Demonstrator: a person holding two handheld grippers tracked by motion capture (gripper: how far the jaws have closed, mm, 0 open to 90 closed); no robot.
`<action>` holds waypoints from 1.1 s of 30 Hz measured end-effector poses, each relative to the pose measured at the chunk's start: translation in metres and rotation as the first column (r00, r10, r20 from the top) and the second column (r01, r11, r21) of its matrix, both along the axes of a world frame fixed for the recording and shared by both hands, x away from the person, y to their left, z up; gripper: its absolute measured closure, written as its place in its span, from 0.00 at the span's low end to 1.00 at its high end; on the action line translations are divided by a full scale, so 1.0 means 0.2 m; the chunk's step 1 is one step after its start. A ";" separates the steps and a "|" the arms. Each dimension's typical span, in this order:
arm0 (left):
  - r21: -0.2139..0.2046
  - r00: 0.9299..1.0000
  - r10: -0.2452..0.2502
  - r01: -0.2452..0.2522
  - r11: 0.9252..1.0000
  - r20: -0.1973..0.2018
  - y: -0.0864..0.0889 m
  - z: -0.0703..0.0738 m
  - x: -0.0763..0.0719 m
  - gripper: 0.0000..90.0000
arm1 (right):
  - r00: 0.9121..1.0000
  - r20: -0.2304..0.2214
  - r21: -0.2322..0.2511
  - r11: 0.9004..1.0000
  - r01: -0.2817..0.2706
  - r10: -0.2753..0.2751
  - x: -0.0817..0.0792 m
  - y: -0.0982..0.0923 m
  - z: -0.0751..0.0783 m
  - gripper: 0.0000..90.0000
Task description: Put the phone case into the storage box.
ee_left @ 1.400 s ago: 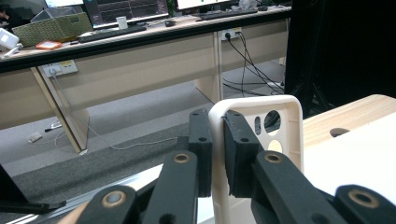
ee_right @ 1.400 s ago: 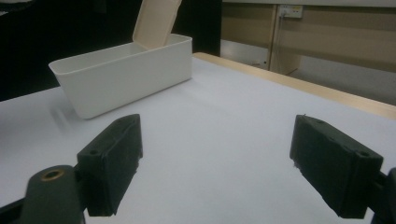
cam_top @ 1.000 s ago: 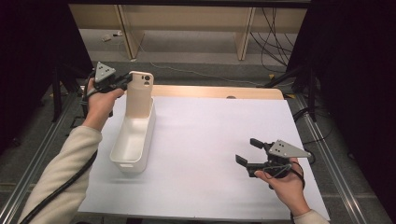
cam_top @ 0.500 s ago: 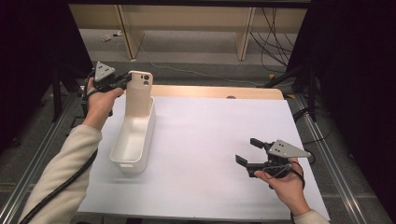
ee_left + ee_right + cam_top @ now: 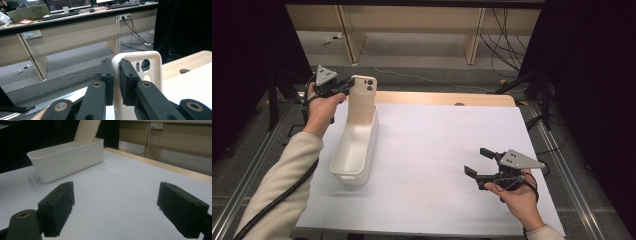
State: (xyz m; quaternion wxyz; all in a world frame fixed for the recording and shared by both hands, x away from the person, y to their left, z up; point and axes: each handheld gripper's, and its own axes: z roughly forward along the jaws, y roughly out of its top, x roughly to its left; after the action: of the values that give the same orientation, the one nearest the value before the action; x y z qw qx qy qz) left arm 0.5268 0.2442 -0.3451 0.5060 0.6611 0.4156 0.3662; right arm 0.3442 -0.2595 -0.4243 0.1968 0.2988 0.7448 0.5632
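Left gripper point(image 5: 346, 87) at the far-left corner of the table point(image 5: 452, 130): we pinched its jaws tight on the upper edge of a beige phone case point(image 5: 362, 100), holding the case upright with its lower end inside the far end of the white bin point(image 5: 354, 150), presumably to stand or lower it there. Right gripper point(image 5: 477, 162), near the table's right front: we held it low over the bare white surface, jaws spread wide and empty, well apart from the bin, likely keeping clear.
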 end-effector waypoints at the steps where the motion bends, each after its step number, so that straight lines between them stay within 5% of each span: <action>1: 0.000 1.000 0.001 -0.001 1.000 0.000 0.00 0.00 0.00 0.91 | 1.000 -0.015 0.016 1.000 0.002 -0.002 0.00 0.01 0.00 0.17; 33: -0.018 0.997 0.034 -0.035 0.999 -0.065 0.00 -0.06 0.06 0.91 | 1.000 -0.019 0.027 1.000 -0.007 0.008 -0.01 0.02 -0.01 0.18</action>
State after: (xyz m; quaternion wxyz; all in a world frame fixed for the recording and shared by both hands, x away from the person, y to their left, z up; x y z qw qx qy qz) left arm 0.5381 0.2447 -0.3581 0.4922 0.6605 0.4465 0.3495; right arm 0.3432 -0.2564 -0.4256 0.1832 0.3041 0.7401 0.5711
